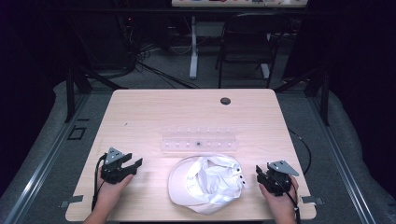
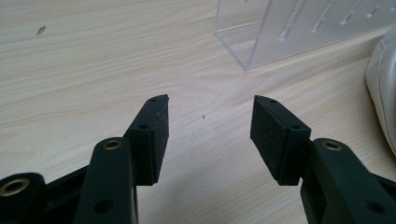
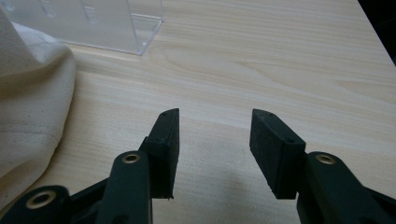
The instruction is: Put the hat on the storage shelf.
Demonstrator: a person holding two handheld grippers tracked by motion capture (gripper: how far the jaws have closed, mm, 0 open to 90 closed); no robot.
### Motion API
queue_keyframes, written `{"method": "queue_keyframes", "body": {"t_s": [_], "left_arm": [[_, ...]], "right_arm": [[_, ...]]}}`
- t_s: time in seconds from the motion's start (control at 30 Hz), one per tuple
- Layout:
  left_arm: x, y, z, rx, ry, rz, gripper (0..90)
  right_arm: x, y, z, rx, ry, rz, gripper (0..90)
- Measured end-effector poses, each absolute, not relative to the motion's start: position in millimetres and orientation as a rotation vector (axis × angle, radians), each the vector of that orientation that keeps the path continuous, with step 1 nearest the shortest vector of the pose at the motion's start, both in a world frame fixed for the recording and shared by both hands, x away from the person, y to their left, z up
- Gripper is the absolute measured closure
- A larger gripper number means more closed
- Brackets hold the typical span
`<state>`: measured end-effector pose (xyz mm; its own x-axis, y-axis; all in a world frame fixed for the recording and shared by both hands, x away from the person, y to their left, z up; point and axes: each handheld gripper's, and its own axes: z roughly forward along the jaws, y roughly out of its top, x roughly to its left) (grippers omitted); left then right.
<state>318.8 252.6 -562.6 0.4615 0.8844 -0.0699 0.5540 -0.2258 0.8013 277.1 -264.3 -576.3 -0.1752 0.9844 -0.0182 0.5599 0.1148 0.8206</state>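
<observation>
Nothing is gripped yet: the left gripper (image 1: 136, 165) and right gripper (image 1: 259, 175) gape empty, the white cap (image 1: 205, 183) lying between them, so closing in looks next.

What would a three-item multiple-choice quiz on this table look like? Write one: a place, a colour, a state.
1. Where does the clear acrylic rack stand?
A. beyond the cap
B. left of the left gripper
C. on the chair

2. What colour is the cap?
A. red
B. white
C. black

3. How are the left gripper and right gripper?
A. both open, empty
B. both shut
C. one grips the cap

Key: 1 A, the rack lies farther up the table than the cap. 2 B, its fabric is white. 3 A, bare wood shows between each pair of jaws.
</observation>
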Motion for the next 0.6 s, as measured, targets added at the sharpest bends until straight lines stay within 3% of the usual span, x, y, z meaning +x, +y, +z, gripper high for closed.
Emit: {"method": "queue_keyframes", "body": {"t_s": [0.6], "left_arm": [[313.9,244.1,-555.1,1.907,1.166,0.56,47.7]], "right_arm": [[273.9,-260.3,-570.5,1.51,1.885,0.952,51.0]]}}
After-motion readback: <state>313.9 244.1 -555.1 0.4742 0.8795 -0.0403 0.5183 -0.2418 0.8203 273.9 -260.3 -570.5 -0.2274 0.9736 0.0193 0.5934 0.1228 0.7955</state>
